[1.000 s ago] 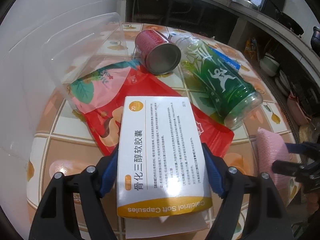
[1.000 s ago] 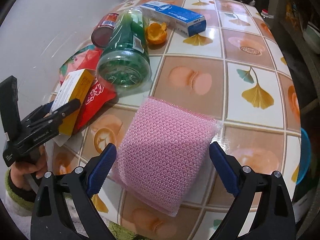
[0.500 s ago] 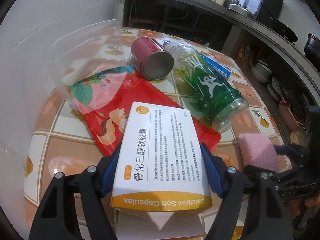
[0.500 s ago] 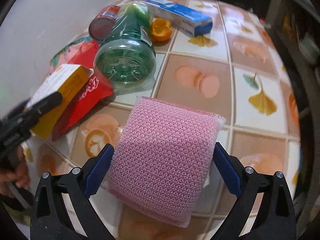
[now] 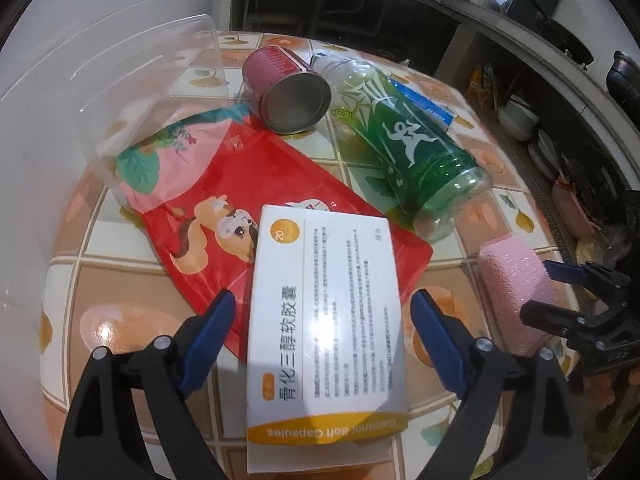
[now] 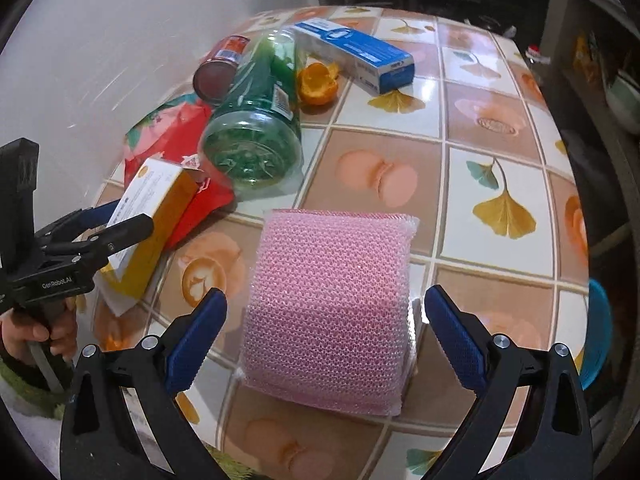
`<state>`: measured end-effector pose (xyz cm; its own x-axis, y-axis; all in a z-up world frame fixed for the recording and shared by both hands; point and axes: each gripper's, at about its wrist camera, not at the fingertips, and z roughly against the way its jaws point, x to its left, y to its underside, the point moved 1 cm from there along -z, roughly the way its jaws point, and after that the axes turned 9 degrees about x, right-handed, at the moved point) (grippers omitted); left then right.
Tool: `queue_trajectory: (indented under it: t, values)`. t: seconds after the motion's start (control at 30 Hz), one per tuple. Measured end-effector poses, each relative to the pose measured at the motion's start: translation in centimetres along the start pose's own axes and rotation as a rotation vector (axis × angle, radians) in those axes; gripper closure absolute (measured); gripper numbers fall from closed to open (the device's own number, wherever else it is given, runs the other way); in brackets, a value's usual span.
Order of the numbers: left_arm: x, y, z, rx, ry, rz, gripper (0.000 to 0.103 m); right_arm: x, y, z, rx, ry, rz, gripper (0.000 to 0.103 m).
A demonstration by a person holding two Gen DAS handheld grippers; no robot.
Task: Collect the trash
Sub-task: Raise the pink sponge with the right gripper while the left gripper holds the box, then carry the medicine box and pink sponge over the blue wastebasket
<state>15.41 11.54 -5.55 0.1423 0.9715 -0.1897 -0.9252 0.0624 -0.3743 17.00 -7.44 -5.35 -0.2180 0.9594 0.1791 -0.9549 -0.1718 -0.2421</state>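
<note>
A clear plastic container (image 5: pixel 148 80) lies tipped on its side near the table's (image 6: pixel 500 152) far left edge by the wall, its mouth over the top of a red snack pouch (image 5: pixel 248 200); what else it holds cannot be told. A green plastic bottle (image 5: pixel 404 140) and a red can (image 5: pixel 288 92) lie on their sides beside the pouch.

The left gripper (image 5: pixel 324 328) points steeply down with its jaws opening around a white and orange capsule box (image 5: pixel 324 320); gaps show between both blue pads and the box, which rests partly on the pouch. The right gripper (image 6: pixel 326 336) also tilts down, released, its pads standing apart from either side of a pink bubble-wrap pad (image 6: pixel 332 312) that lies near the table's near edge.

Only the right wrist view shows an orange peel (image 6: pixel 318 84) and, in full, a blue and white carton (image 6: pixel 356 54) beyond the bottle, along with the person's hand (image 6: pixel 40 332) gripping the left tool's handle. Only the left wrist view shows the clear container.
</note>
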Motion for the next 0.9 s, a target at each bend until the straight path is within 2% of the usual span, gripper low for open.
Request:
queue_trajectory:
  t: [0.23, 0.33, 0.5, 0.63, 0.9]
  values:
    - [-0.3, -0.1, -1.0, 0.015, -0.055, -0.018, 0.018, 1.5, 0.9, -1.5, 0.034, 0.080, 0.024, 0.008]
    - [-0.2, -0.1, -1.0, 0.011, -0.064, -0.015, 0.027, 1.9, 1.1, -1.7, 0.033, 0.108, 0.036, 0.008]
    - [-0.1, 0.0, -0.8, 0.004, -0.063, -0.002, 0.031, 1.7, 1.3, -1.4, 0.024, 0.112, 0.034, 0.009]
    - [-0.1, 0.1, -0.5, -0.004, -0.061, 0.000, 0.032, 1.3, 1.3, -1.1, 0.017, 0.102, 0.023, 0.021]
    - [-0.5, 0.1, 0.6, -0.029, -0.055, -0.002, 0.032, 0.5, 0.9, -0.3, -0.010, 0.056, 0.007, 0.025]
